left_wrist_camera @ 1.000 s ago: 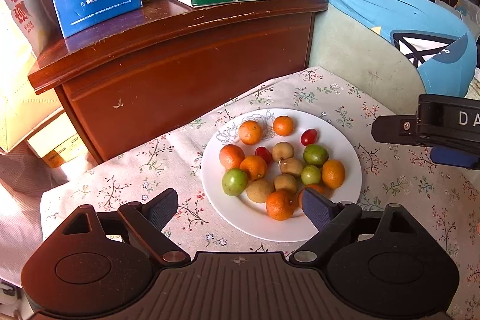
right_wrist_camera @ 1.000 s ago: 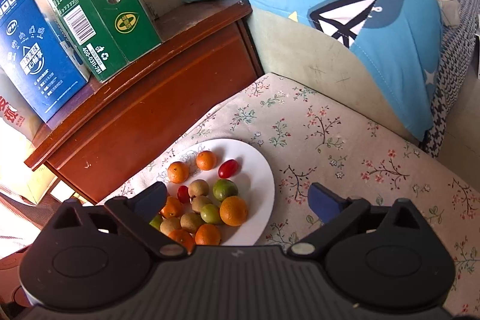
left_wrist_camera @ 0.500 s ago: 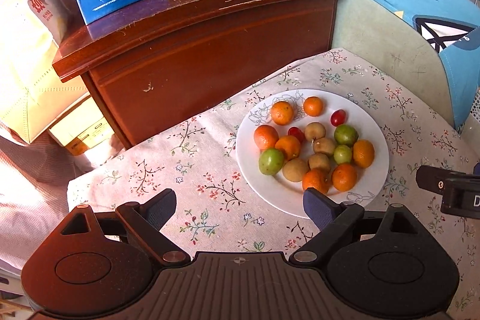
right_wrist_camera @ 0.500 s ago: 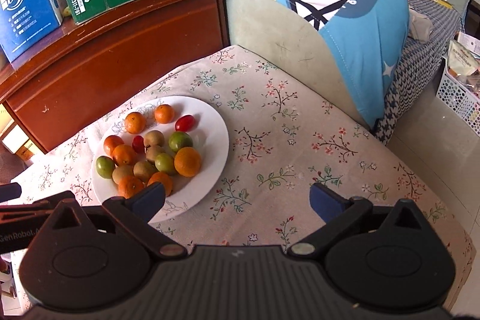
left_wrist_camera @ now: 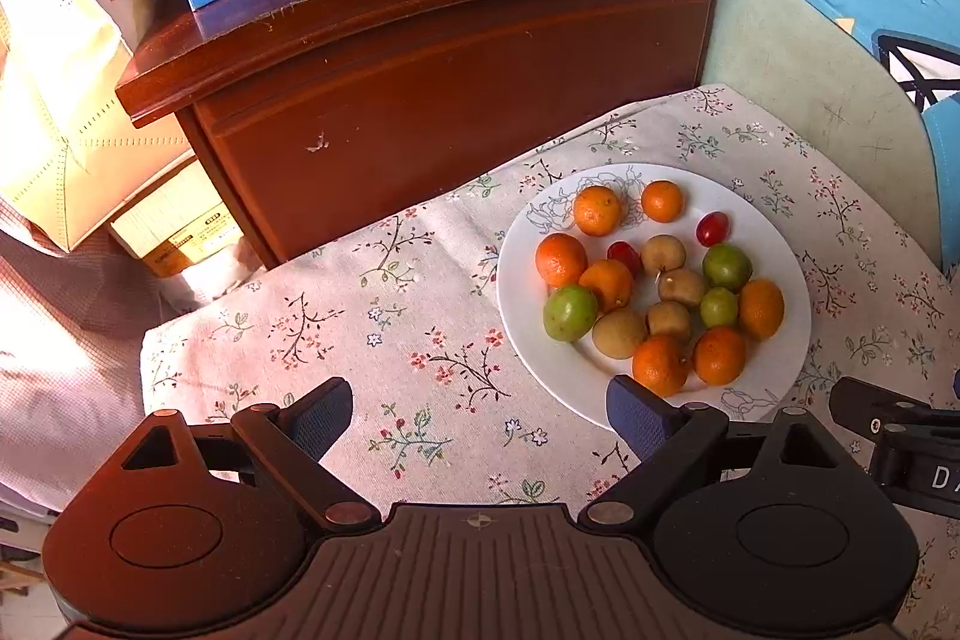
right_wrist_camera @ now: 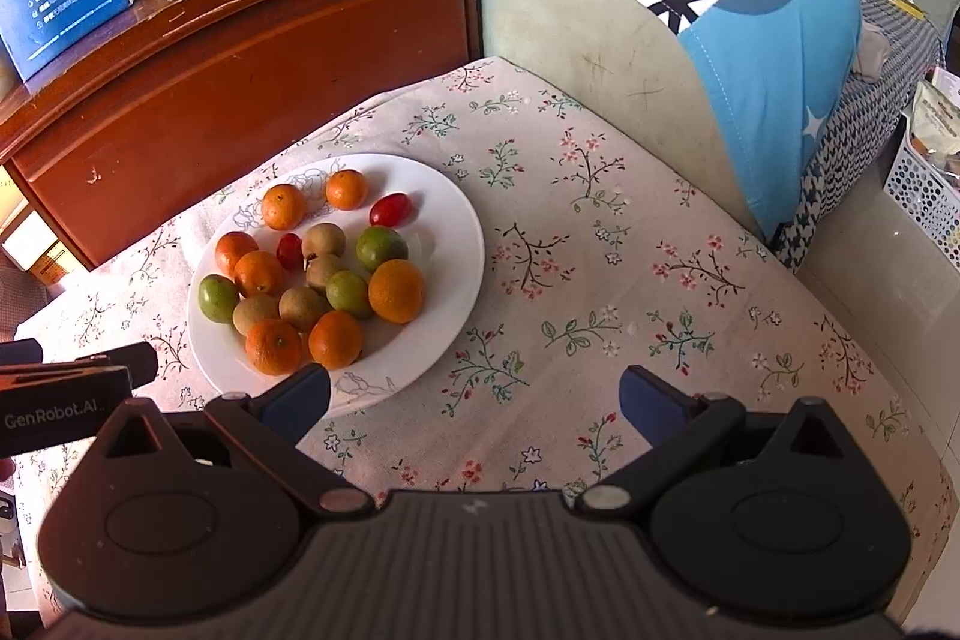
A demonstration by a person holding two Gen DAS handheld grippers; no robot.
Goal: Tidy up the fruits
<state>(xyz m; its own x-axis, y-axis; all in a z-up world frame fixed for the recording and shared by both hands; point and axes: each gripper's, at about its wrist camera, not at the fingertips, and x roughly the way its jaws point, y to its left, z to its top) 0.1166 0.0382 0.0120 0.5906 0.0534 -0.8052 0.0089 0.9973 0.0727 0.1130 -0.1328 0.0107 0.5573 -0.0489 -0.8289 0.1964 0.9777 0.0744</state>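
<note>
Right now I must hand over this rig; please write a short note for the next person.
Left gripper: open, empty, above the floral tablecloth.
Right gripper: open, empty, near the plate's front rim.
All fruits lie mixed on the white plate: oranges, green fruits, brown fruits, two small red ones.
Done: nothing sorted.
Left: separate every kind.

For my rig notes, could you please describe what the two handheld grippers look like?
Both match: the left gripper and right gripper have black plastic bodies, ribbed centres, round side housings, silver pivot screws and blue pads on the fingertips. Seen from the right wrist camera, the left's side reads "GenRobot.AI". No cables or sleeves are visible.
</note>
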